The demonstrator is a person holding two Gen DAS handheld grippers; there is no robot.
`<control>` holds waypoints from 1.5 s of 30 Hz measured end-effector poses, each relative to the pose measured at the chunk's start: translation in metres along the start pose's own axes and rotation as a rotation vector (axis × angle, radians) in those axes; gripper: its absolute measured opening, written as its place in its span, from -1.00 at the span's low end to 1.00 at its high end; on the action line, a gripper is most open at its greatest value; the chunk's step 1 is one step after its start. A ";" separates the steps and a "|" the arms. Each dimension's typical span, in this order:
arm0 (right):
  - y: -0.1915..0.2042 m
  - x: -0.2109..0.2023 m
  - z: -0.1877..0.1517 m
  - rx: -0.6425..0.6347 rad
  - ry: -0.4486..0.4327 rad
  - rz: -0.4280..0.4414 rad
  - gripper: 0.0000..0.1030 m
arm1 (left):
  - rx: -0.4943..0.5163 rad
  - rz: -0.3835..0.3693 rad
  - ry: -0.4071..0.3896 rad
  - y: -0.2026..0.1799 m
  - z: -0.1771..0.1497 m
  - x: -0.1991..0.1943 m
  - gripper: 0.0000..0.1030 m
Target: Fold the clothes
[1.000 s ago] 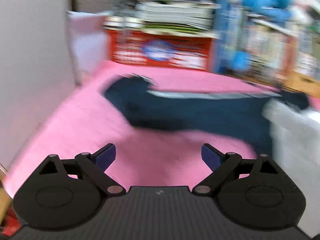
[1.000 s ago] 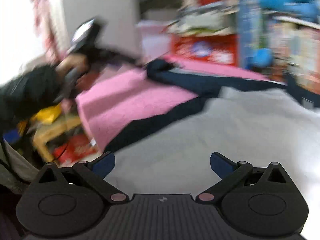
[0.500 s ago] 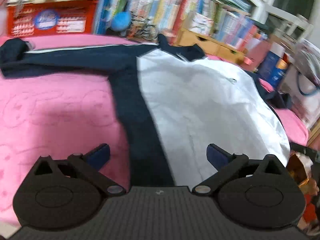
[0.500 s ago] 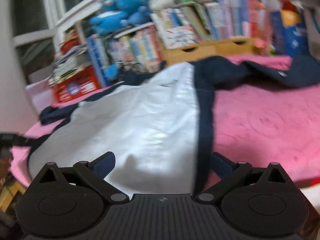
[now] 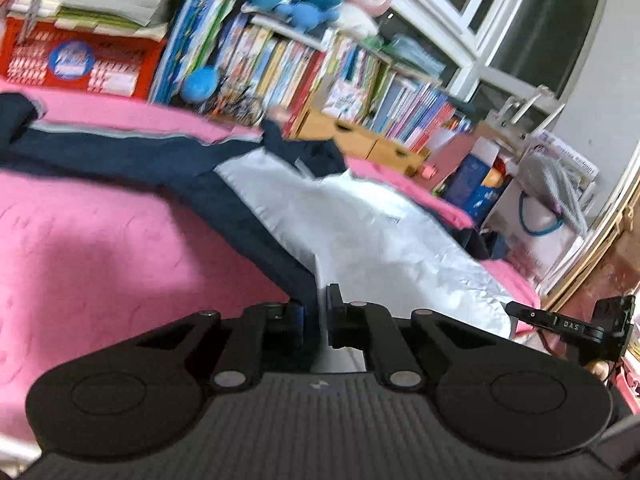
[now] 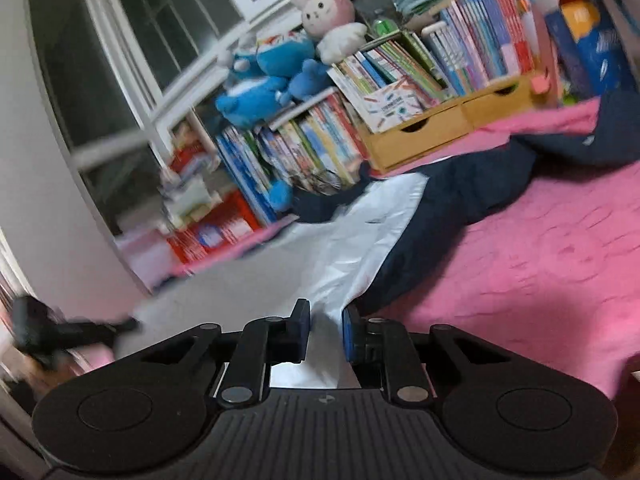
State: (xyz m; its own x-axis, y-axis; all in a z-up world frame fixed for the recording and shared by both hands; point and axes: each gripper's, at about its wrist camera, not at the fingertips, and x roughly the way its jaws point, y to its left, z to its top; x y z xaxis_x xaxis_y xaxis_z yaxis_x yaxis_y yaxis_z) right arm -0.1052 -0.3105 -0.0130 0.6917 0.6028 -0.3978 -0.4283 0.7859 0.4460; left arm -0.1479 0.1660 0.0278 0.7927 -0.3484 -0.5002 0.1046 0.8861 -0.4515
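Now my left hand-held gripper (image 5: 316, 316) pinches the jacket (image 5: 360, 224) hem; right hand-held gripper (image 6: 325, 334) closing on hem; jacket's length runs away ahead.

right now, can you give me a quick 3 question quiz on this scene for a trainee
1. True or false: the jacket lies on a pink bedspread.
2. Which part of the jacket sits between the left gripper fingers? A) collar B) bottom hem C) sleeve cuff
3. Fill in: fabric between the right gripper fingers is mostly ____ in colour.

Key: 1 true; 2 B; 3 white
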 end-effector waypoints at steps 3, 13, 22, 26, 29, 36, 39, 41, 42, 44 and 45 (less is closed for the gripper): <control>-0.008 0.006 -0.009 -0.015 0.110 -0.112 -0.59 | -0.015 0.065 0.105 0.014 -0.015 0.007 -0.77; 0.014 0.009 0.049 -0.209 -0.059 -0.312 0.40 | 0.185 0.390 0.010 0.021 0.019 -0.025 -0.32; 0.136 0.217 0.067 -0.330 0.204 0.050 0.26 | 0.360 0.376 -0.095 -0.039 0.037 0.107 0.35; 0.134 0.253 0.069 -0.391 0.263 -0.040 0.25 | 0.402 0.482 -0.032 -0.024 0.028 0.145 0.28; 0.086 0.244 0.082 -0.353 0.228 -0.176 0.27 | 0.404 0.553 -0.010 0.005 0.020 0.146 0.30; -0.007 0.208 0.106 -0.242 0.097 -0.677 0.24 | 0.493 0.739 -0.060 0.012 0.033 0.120 0.24; 0.018 0.204 0.103 -0.318 0.090 -0.581 0.24 | 0.436 0.591 -0.106 -0.012 0.050 0.111 0.26; 0.050 0.218 0.099 -0.378 0.130 -0.413 0.18 | 0.443 0.473 -0.113 -0.035 0.051 0.117 0.28; 0.063 0.227 0.097 -0.400 0.158 -0.350 -0.01 | 0.454 0.418 -0.111 -0.047 0.049 0.122 0.31; 0.086 0.254 0.096 -0.432 0.232 -0.248 -0.39 | 0.471 0.332 -0.079 -0.066 0.036 0.137 0.32; 0.097 0.270 0.096 -0.442 0.271 -0.203 -0.41 | 0.474 0.309 -0.059 -0.067 0.030 0.145 0.35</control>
State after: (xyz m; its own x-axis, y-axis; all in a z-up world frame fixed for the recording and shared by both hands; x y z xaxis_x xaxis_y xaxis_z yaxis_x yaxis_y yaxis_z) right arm 0.0959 -0.0848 -0.0005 0.6365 0.4011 -0.6588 -0.5453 0.8381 -0.0166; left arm -0.0221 0.0649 0.0077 0.8603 -0.0452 -0.5077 0.1095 0.9892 0.0976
